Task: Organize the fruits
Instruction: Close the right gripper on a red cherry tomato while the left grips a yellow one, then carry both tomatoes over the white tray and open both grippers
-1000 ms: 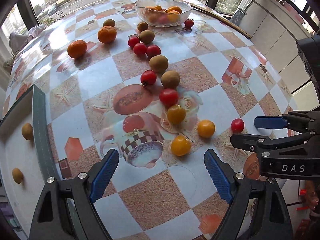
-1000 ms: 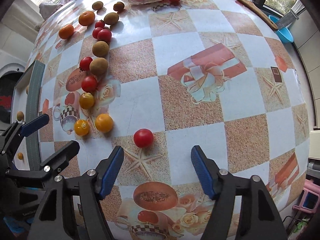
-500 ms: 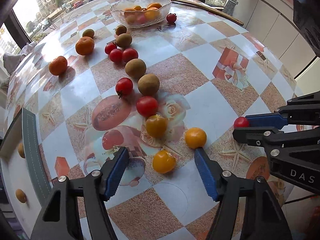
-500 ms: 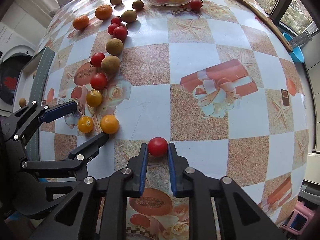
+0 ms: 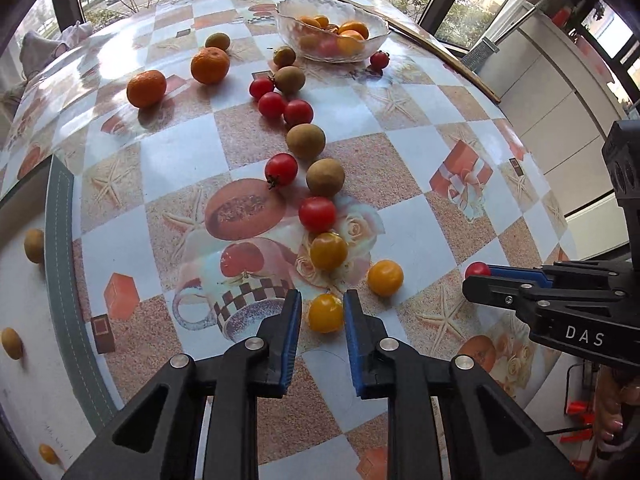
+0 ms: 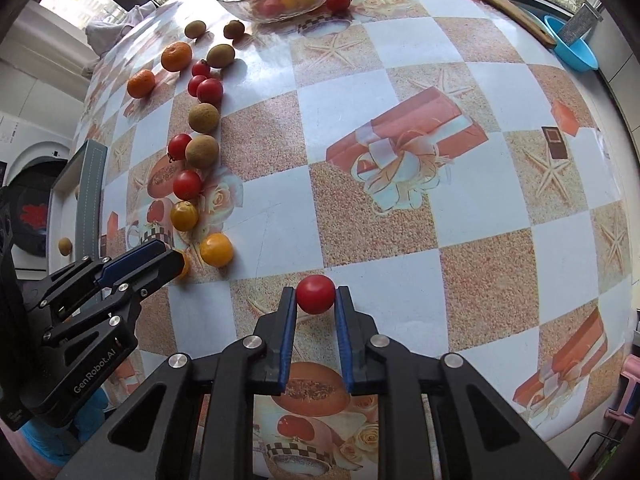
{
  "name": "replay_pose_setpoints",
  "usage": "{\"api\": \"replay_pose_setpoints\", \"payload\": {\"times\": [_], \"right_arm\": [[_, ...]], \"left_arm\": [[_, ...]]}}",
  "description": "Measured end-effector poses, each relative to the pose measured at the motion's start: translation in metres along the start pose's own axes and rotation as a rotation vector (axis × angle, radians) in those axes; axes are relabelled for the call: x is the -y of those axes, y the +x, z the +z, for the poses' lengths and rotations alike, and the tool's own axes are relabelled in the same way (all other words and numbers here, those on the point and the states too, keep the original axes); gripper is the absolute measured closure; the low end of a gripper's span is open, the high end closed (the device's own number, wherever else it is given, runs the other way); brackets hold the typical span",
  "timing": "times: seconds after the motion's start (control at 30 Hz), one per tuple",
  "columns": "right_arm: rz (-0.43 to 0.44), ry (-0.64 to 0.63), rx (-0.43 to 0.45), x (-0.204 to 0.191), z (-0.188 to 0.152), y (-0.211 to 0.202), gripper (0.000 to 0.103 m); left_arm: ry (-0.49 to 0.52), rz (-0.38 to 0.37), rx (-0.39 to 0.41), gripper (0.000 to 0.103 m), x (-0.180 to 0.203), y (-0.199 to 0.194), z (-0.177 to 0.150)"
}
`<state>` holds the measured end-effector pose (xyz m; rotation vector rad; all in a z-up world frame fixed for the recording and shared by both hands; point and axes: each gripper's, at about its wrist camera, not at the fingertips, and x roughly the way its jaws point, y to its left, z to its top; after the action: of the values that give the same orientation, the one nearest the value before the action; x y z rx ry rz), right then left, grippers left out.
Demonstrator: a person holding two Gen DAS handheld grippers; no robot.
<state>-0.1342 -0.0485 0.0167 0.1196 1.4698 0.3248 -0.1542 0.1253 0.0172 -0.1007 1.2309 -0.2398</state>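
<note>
My left gripper [image 5: 319,304] has its blue pads close on either side of a yellow tomato [image 5: 325,313] on the table; small gaps still show. My right gripper [image 6: 316,294] is shut on a red cherry tomato [image 6: 315,293], which also shows in the left wrist view [image 5: 477,269]. A line of red tomatoes [image 5: 317,214], yellow tomatoes [image 5: 329,251] and brown kiwis [image 5: 325,177] runs up the table to a glass bowl [image 5: 332,28] holding fruit. Two oranges [image 5: 146,88] lie to the left.
The round table has a checkered printed cloth [image 6: 400,152]. A grey-edged white tray [image 5: 60,280] with small brown fruits sits at the left. A blue basin [image 6: 574,44] is beyond the far right edge. A red tomato [image 5: 379,59] lies beside the bowl.
My left gripper moved forward and narrowed around the yellow tomato. My right gripper closed on the red tomato and keeps hold of it.
</note>
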Motion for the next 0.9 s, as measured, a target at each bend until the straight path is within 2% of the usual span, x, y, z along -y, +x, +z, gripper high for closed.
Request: {"api": "replay_pose_setpoints", "payload": {"times": [0.27, 0.4, 0.43, 0.5, 0.53, 0.73, 0.77, 0.8, 0.83, 0.9], "right_arm": [[0.014, -0.043, 0.012, -0.023, 0.009, -0.003, 0.082], [0.01, -0.043, -0.003, -0.026, 0.008, -0.001, 0.082], [0.007, -0.042, -0.007, -0.025, 0.007, -0.001, 0.082], [-0.001, -0.038, -0.013, -0.022, 0.004, -0.001, 0.082], [-0.005, -0.035, -0.015, -0.02, 0.003, -0.002, 0.082], [-0.025, 0.005, -0.011, -0.002, -0.001, -0.007, 0.082], [-0.025, 0.012, -0.011, 0.0, -0.001, -0.007, 0.082], [-0.024, 0.019, -0.011, 0.002, -0.001, -0.007, 0.082], [-0.024, 0.025, -0.01, 0.004, -0.002, -0.008, 0.082], [-0.02, 0.029, -0.007, 0.004, -0.002, -0.009, 0.082]], "left_arm": [[-0.015, 0.011, 0.021, 0.08, -0.014, -0.017, -0.003], [0.042, 0.033, 0.026, 0.079, -0.004, -0.01, -0.007], [0.063, 0.048, 0.025, 0.074, 0.0, -0.007, -0.008], [0.1, 0.076, 0.035, 0.032, 0.008, -0.002, -0.01], [0.118, 0.086, 0.056, 0.031, 0.012, -0.001, -0.011], [0.195, 0.109, 0.028, 0.031, 0.025, 0.018, -0.007], [0.204, 0.121, 0.026, 0.04, 0.027, 0.02, -0.006], [0.214, 0.125, 0.014, 0.056, 0.028, 0.024, -0.005], [0.221, 0.131, 0.013, 0.057, 0.03, 0.025, -0.004], [0.23, 0.121, 0.015, 0.076, 0.033, 0.025, -0.002]]}}
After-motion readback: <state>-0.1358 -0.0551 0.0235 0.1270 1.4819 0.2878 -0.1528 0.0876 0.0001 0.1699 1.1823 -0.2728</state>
